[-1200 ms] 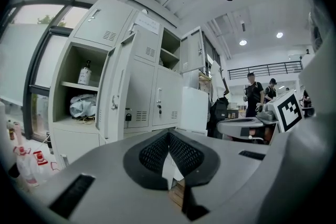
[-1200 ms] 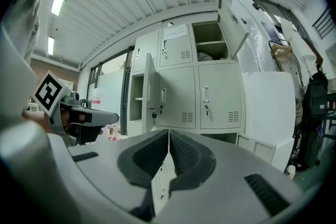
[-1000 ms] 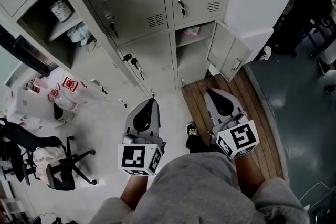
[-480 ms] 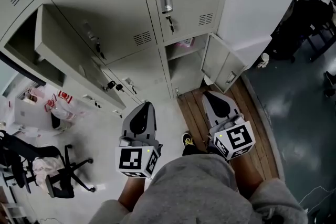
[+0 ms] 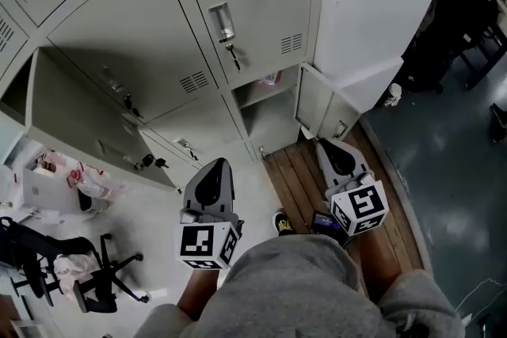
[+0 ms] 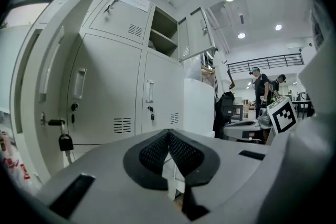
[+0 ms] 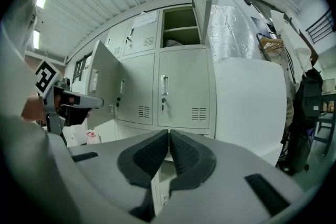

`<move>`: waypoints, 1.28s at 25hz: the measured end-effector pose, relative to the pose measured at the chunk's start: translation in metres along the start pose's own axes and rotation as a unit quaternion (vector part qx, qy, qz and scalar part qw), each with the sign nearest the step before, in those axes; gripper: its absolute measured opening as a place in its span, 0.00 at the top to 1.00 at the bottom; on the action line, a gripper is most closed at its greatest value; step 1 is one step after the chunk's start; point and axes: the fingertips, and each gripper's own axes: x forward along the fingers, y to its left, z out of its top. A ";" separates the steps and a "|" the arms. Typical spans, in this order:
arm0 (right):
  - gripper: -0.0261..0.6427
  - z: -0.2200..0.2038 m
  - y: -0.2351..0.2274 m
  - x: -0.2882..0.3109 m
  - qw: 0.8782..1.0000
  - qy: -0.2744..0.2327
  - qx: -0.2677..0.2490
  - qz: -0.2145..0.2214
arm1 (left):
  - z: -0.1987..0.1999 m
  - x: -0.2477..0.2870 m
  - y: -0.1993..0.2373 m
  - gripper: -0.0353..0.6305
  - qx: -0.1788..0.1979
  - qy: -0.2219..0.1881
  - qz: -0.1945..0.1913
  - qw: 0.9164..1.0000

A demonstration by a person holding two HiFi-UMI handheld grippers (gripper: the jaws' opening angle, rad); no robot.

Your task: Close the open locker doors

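Grey metal lockers fill the head view. A tall locker door point(image 5: 79, 111) at the left stands swung out. The low locker point(image 5: 265, 111) is open, its small door point(image 5: 317, 107) hanging to the right. My left gripper point(image 5: 215, 170) and right gripper point(image 5: 337, 150) are held low in front of the lockers, both shut with nothing in them, touching no door. In the left gripper view my left gripper point(image 6: 169, 136) points at closed doors, with an upper open door point(image 6: 195, 34) above. My right gripper point(image 7: 169, 134) faces an open top compartment point(image 7: 181, 26) and the swung-out door point(image 7: 105, 84).
A big white wrapped cabinet point(image 5: 372, 4) stands right of the lockers, on a wooden strip point(image 5: 297, 170). An office chair point(image 5: 95, 281) and bags point(image 5: 79, 178) are at the left. Keys hang from several locks point(image 5: 150, 162). People point(image 6: 260, 84) stand far off.
The head view has tilted, so the lockers sit lower and nearer. The left locker's inside is now hidden behind its door. The right gripper has drawn back a little; both stay shut.
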 end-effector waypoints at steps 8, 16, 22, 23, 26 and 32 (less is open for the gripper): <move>0.91 -0.036 -0.061 0.017 0.999 0.036 0.002 -0.033 | -0.002 0.032 0.001 0.93 0.005 0.011 0.007 1.000; 0.75 -0.063 -0.125 0.037 0.994 0.073 -0.017 -0.081 | -0.007 0.055 0.006 0.93 0.002 0.023 0.017 1.000; 0.70 -0.090 -0.178 0.048 0.986 0.111 -0.034 -0.122 | -0.011 0.063 0.005 0.93 -0.002 0.029 0.023 0.999; 0.70 -0.096 -0.184 0.050 0.985 0.118 -0.030 -0.126 | -0.012 0.063 0.005 0.93 -0.004 0.029 0.024 0.999; 0.70 -0.112 -0.196 0.053 0.981 0.137 -0.027 -0.133 | -0.015 0.061 0.009 0.93 -0.009 0.029 0.028 0.999; 0.70 -0.112 -0.212 0.053 0.979 0.131 -0.021 -0.155 | -0.012 0.060 0.013 0.93 -0.013 0.026 0.033 0.999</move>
